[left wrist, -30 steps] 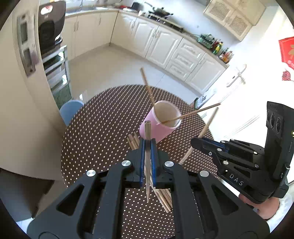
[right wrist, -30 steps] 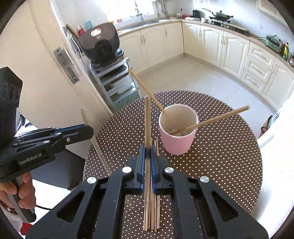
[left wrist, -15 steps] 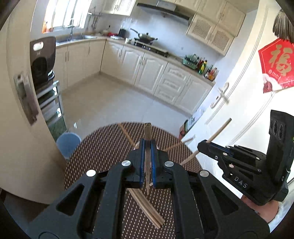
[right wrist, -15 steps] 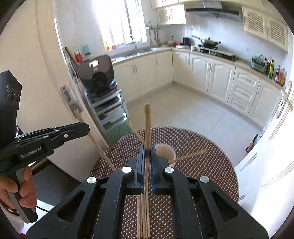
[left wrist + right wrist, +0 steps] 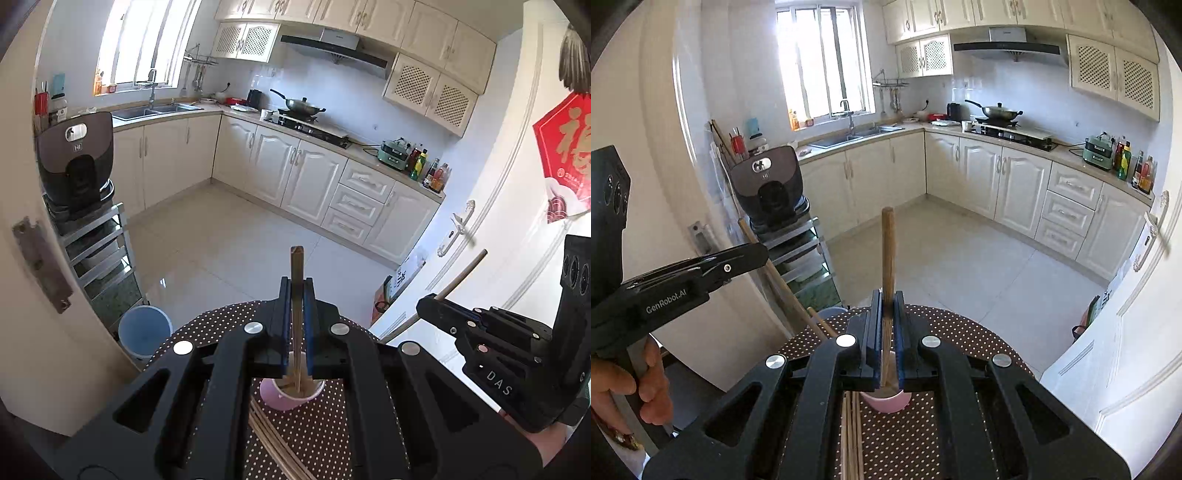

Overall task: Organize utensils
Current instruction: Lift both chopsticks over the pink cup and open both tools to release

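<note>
My left gripper [image 5: 296,284] is shut on a wooden chopstick [image 5: 296,266] held upright; its lower end hangs over the mouth of the pink cup [image 5: 284,400] on the dotted table. My right gripper [image 5: 887,295] is shut on another chopstick [image 5: 887,243], also upright, with its lower end over the pink cup [image 5: 886,402]. Each gripper shows in the other's view, the right gripper [image 5: 424,304] and the left gripper [image 5: 764,251], each with its stick. Several loose chopsticks [image 5: 275,439] lie on the table just before the cup, and they also show in the right wrist view [image 5: 851,435].
The round brown dotted table [image 5: 979,343] is small, with its edges close around the cup. A blue bin [image 5: 144,328] stands on the floor beyond it. A metal rack with a dark appliance [image 5: 75,162] stands at the left, and a white door [image 5: 480,229] at the right.
Both grippers have risen and tilted up, each keeping its chopstick. The cup has dropped from mid-view to below the fingers, and the views now look across the kitchen.
</note>
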